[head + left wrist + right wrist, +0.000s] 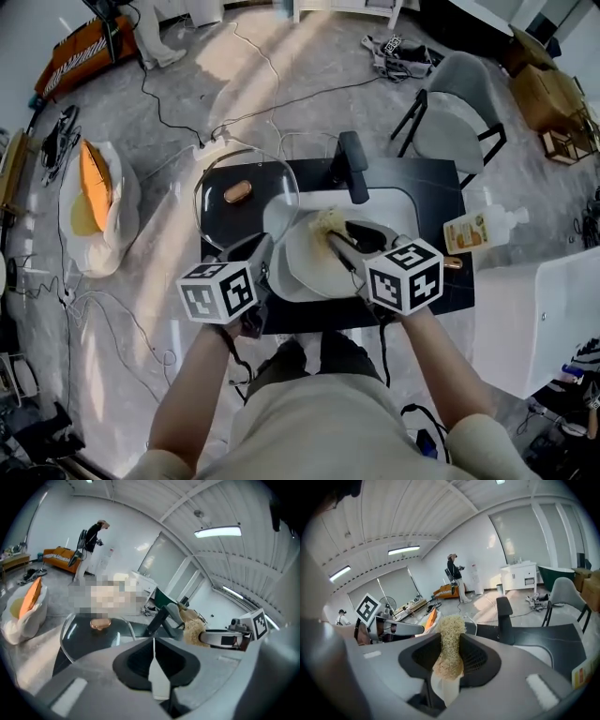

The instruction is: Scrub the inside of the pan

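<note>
A pale round pan (309, 270) stands tilted in the white sink (405, 202) of a black counter. My left gripper (266, 261) is shut on the pan's left rim, which shows edge-on as a thin white strip (156, 677) between the jaws of that gripper (153, 660). My right gripper (335, 234) is shut on a tan fibrous scrubber (326, 221), held over the pan's upper inside. In the right gripper view the scrubber (450, 641) sticks up out of the closed jaws of that gripper (449, 670). In the left gripper view the scrubber (193, 629) is at the right.
A glass lid (246, 192) with a brown knob lies on the counter left of the sink. A black faucet (352, 167) rises behind the sink. A soap bottle (478, 228) lies at the counter's right end. A grey chair (459, 117) and floor cables lie beyond.
</note>
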Demonstrator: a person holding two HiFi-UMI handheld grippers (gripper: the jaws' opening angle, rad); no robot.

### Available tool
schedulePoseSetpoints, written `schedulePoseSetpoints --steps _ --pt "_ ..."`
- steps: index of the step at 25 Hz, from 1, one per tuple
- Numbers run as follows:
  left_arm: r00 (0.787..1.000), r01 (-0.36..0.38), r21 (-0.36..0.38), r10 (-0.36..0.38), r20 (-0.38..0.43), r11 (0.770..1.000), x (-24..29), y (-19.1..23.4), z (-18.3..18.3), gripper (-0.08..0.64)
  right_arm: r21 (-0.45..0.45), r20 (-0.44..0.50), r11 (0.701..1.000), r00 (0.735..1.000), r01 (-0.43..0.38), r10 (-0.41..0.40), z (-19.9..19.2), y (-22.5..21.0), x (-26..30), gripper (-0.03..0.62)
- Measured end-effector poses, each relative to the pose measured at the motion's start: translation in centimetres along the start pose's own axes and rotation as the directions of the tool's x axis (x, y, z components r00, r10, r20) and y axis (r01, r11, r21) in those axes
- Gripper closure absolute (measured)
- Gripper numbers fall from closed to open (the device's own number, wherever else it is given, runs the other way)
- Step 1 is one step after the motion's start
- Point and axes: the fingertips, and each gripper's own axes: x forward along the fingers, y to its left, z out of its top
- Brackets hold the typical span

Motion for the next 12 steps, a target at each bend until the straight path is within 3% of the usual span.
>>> schedulePoseSetpoints --steps 7,12 --pt "0.988 0.027 0.111 -0.043 0.148 0.993 -4.4 -3.7 6.5 0.551 -0.095 0.184 0.995 0.983 0.019 -0.001 7.1 3.4 -5.2 0.465" --pt "0.967 0.013 0.247 -0.075 0.245 0.969 -7.7 -6.7 10.6 0.558 -0.127 0.323 0.991 0.946 0.043 0.000 11.4 5.6 -9.3 0.465"
